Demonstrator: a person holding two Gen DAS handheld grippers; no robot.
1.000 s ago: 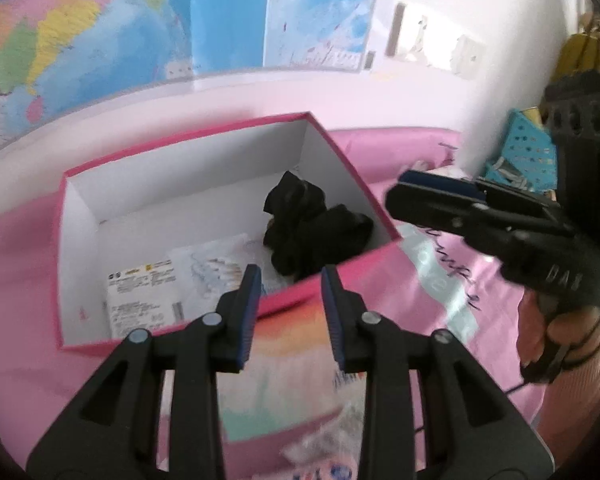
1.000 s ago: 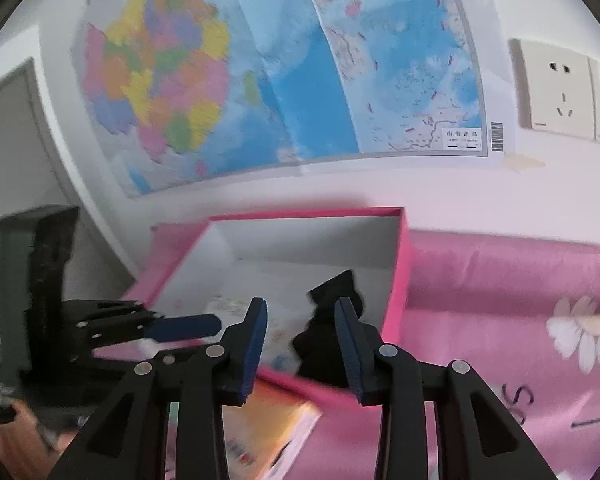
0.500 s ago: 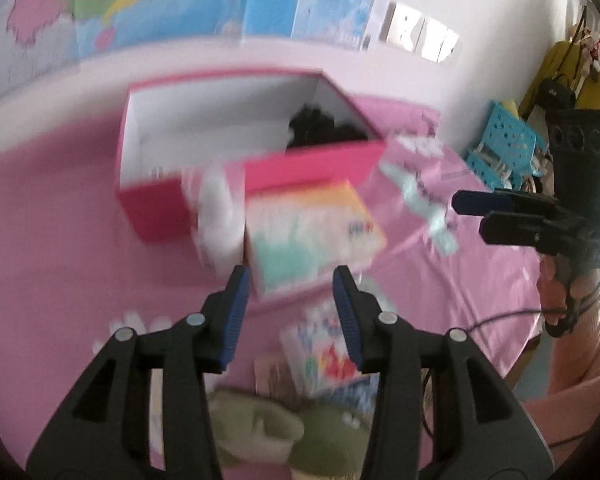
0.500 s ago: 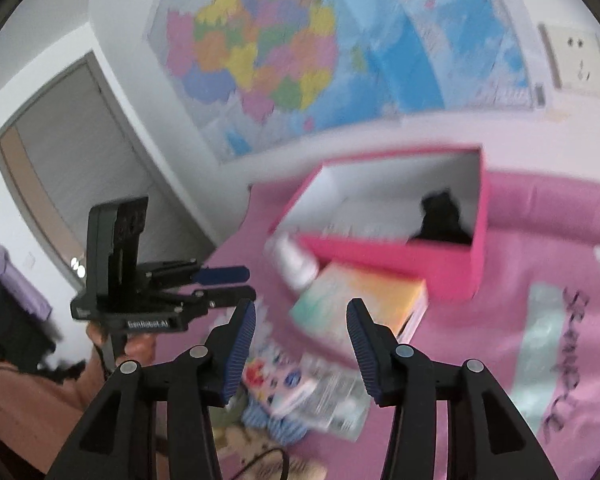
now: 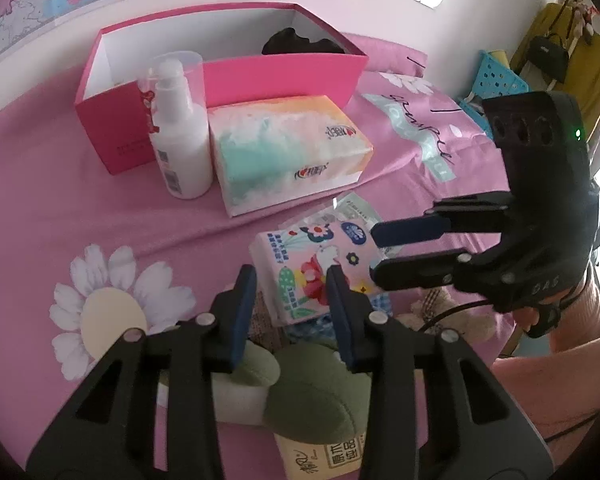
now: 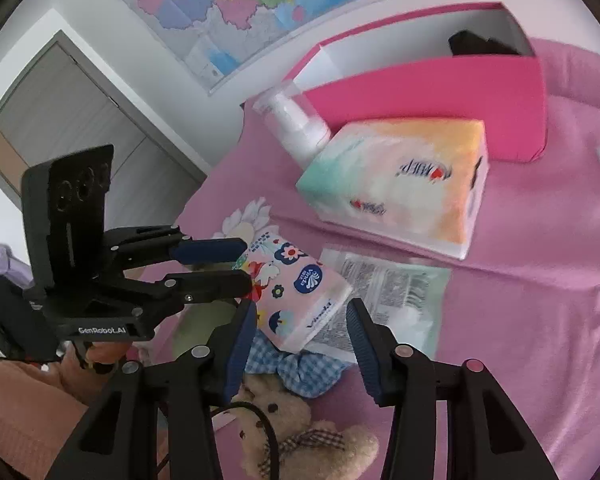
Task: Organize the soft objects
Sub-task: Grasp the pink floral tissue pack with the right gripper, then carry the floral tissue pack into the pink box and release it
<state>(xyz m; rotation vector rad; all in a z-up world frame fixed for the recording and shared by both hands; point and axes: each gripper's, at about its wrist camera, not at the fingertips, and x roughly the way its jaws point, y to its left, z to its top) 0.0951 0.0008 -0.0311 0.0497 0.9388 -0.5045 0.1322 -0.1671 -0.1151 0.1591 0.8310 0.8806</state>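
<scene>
Having left the pink box [image 5: 284, 76], both grippers [image 5: 292, 304] hover lower.

"genrobot.ai" in white on the base of the left gripper [image 6: 244, 262]. "das" embossed on the right gripper [image 5: 374, 252] body. small tissue pack [image 6: 296, 292] reads "vinda", blue logo + side. big tissue box [image 5: 288, 152]: red brand mark, chars too small to read. beige tag [image 5: 320, 454], near edge: chinese chars.
</scene>
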